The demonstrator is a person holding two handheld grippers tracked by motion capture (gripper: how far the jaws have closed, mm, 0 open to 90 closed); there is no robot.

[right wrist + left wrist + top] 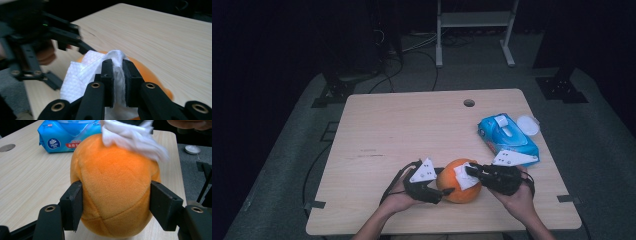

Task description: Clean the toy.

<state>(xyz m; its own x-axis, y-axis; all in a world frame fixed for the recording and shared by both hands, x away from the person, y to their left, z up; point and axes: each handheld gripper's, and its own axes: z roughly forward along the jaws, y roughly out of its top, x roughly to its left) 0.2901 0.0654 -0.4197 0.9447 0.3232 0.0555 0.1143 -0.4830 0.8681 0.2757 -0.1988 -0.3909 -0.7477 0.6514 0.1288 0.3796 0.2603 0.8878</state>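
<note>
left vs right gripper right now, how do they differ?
The left gripper has its jaws spread wide, clamping the orange plush ball at its sides. The right gripper has its jaws nearly together, pinching a white wipe on top of the ball. Both are black and hand-held.

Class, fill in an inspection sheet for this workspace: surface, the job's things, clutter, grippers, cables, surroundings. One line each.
Surface: light wood table with a round hole near the far edge.
Job's things: orange plush ball at the near edge; white wipe lies on its top.
Clutter: blue wipes pack to the right; a small white lid beside it.
Grippers: left gripper clamps the ball's sides; right gripper is shut on the wipe, pressing it to the ball.
Cables: black cable trails from the left gripper; more cables on the floor behind.
Surroundings: dark room, grey floor, white frame legs beyond the table.
</note>
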